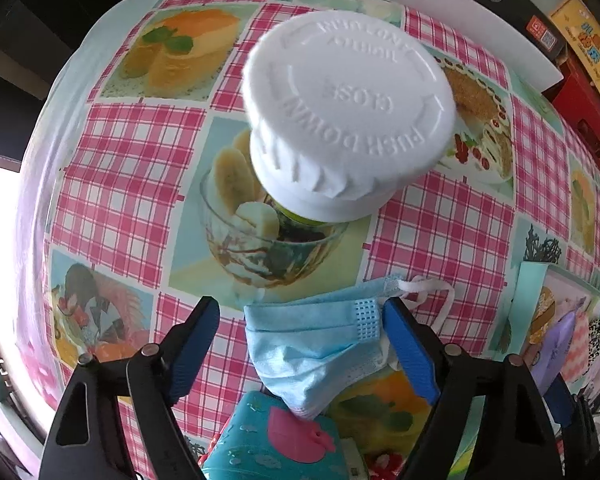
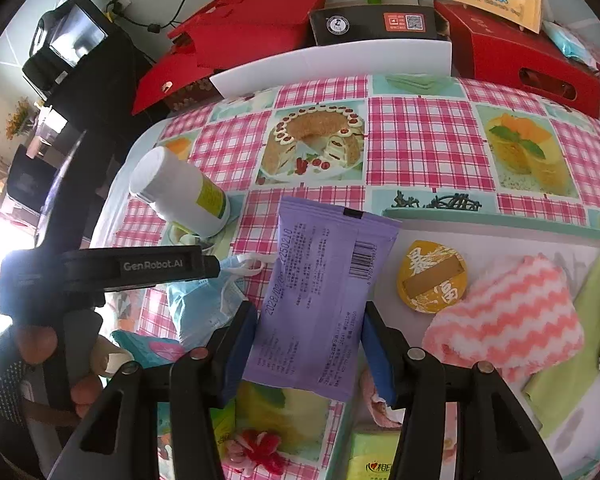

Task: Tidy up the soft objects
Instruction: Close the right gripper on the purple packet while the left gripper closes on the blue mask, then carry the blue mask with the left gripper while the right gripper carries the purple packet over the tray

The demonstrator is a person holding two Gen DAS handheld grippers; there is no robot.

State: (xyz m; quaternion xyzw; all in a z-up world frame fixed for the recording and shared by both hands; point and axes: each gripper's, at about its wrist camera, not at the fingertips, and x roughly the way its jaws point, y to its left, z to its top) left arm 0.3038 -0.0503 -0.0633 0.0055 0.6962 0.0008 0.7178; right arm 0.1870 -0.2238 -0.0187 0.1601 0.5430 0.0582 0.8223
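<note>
A: left hand-held gripper point(image 1: 300, 344)?
B: jaws spread wide around the crumpled light-blue pleated face mask point(image 1: 316, 344), lower centre, on the pink-checked bench point(image 1: 140, 152).
A: right hand-held gripper point(image 2: 310, 344)?
B: clamped on the flat purple plastic packet point(image 2: 320, 300), lower centre.

Both views are brightly and evenly lit by daylight. A blown-out white patch sits at the left edge of each, marking the source. The glossy tablecloth point(image 1: 140, 152) carries a soft sheen; shadows are faint. Fisheye distortion bows the table edge strongly and corners fall to black. The white bottle cap point(image 1: 348, 108), close to the lens, is slightly soft; elsewhere detail is sharp.
</note>
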